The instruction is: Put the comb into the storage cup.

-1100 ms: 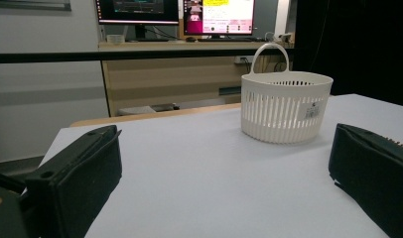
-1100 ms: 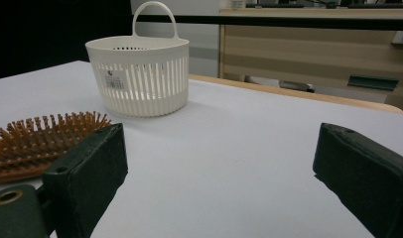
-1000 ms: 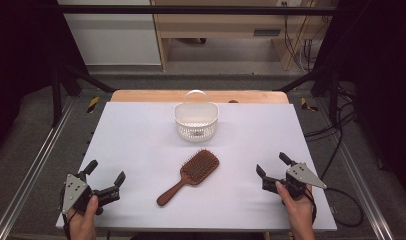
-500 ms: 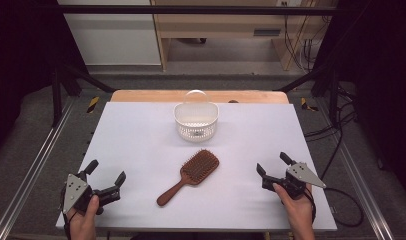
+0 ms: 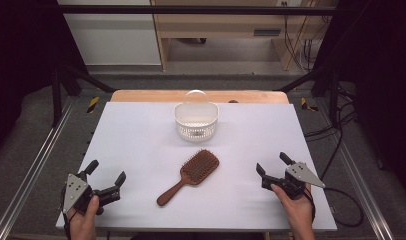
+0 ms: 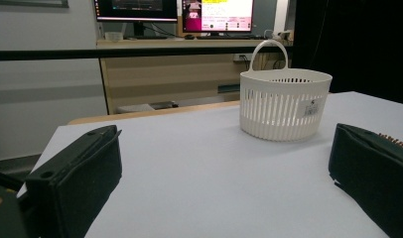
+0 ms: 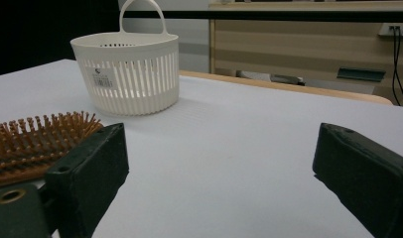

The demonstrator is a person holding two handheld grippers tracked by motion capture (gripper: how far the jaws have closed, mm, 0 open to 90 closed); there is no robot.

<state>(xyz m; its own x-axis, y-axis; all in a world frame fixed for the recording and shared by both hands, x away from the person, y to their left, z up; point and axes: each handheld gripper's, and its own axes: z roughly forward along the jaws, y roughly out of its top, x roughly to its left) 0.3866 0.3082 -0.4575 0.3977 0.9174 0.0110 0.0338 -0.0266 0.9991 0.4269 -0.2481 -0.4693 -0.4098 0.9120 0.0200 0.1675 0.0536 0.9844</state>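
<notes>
Left tool (image 5: 105, 179): positioned at the near left corner of the white table (image 5: 141, 130), jaws spread apart, nothing between them. Hairbrush (image 5: 189, 176): lies flat near the table centre, bristles up, handle angled toward the near left, well apart from both tools. White basket (image 5: 196, 120): stands upright beyond the hairbrush, close to the far edge, handle raised. Right tool (image 5: 272, 165): positioned at the near right, jaws spread apart, empty.

The high view looks down on the table (image 5: 141, 130); both low tongs-mounted views share the basket (image 6: 285, 103).
</notes>
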